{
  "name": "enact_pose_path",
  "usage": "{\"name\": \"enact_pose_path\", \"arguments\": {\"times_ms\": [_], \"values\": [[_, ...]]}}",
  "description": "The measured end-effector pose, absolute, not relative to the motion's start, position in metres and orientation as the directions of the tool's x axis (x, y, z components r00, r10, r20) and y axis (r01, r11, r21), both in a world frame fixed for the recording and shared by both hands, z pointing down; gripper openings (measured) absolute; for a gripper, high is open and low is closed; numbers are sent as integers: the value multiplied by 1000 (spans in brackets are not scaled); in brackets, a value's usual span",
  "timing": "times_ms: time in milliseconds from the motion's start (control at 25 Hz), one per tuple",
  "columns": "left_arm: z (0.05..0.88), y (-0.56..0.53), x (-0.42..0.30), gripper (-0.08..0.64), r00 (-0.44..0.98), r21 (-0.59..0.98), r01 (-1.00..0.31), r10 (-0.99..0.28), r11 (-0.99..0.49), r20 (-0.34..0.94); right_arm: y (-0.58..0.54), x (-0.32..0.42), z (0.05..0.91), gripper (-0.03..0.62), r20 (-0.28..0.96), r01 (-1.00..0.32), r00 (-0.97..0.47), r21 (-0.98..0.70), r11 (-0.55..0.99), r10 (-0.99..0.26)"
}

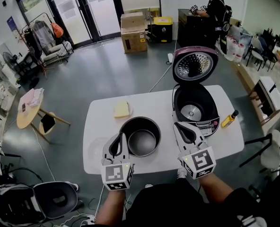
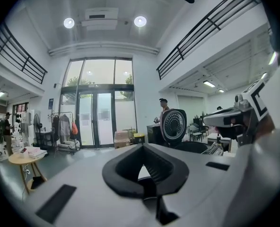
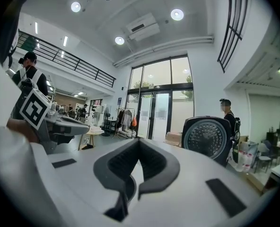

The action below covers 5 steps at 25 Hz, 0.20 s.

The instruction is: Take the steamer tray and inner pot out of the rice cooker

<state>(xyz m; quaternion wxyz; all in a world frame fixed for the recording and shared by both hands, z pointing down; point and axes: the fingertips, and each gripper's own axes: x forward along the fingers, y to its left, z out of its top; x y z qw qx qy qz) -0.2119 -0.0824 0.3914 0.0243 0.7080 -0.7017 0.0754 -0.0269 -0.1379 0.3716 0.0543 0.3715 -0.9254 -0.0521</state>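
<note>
Head view: the black round metal inner pot (image 1: pixel 141 136) stands empty on the white tabletop (image 1: pixel 154 103), out of the rice cooker and to its left. The black-and-maroon rice cooker (image 1: pixel 195 109) stands just right of it with its lid raised and its cavity bare. The left tool (image 1: pixel 118 138) lies against the pot's left rim. The right tool (image 1: pixel 179 126) hangs over the cooker's front panel. A yellow block (image 1: pixel 122 109) and a small yellow bottle (image 1: pixel 230 118) also sit on the tabletop.

Left gripper view: the left tool (image 2: pixel 141 148) is clenched, its tips meeting with nothing between them. The cooker's raised lid (image 2: pixel 173 124) stands ahead.

Right gripper view: the right tool (image 3: pixel 138 144) is likewise clenched and empty, with the lid (image 3: pixel 208 138) at its right.
</note>
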Motion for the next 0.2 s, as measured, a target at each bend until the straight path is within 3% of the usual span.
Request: {"name": "enact_pose_path", "arguments": {"times_ms": [200], "values": [[395, -84, -211, -1, -2, -70, -998, -988, -9, 151, -141, -24, 373, -2, 67, -683, -716, 142, 717, -695]]}}
